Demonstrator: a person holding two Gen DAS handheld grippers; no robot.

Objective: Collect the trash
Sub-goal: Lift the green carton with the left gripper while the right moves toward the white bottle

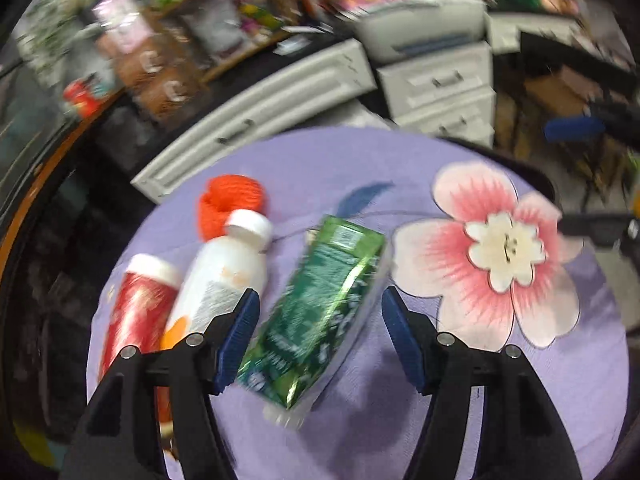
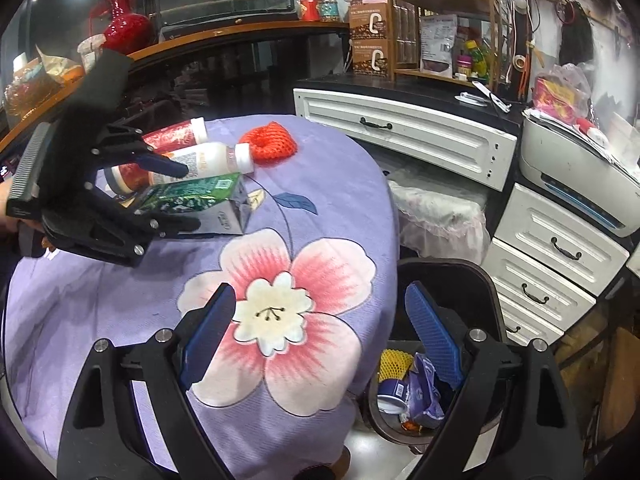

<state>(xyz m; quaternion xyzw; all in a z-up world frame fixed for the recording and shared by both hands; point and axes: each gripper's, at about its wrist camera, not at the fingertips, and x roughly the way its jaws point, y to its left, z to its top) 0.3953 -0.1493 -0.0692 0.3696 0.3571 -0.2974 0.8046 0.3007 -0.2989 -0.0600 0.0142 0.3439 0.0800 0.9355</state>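
Note:
A green drink carton lies on its side on the purple flowered tablecloth. My left gripper straddles it, open, with a gap showing at the right pad. To its left lie a white bottle and a red bottle, with an orange-red foam net behind them. My right gripper hangs open and empty over the table's near edge, beside a black trash bin that holds wrappers and a yellow net.
White drawer units and a printer stand behind and right of the table. A dark counter with a red vase runs along the far left. The bin sits on the floor between the table and the drawers.

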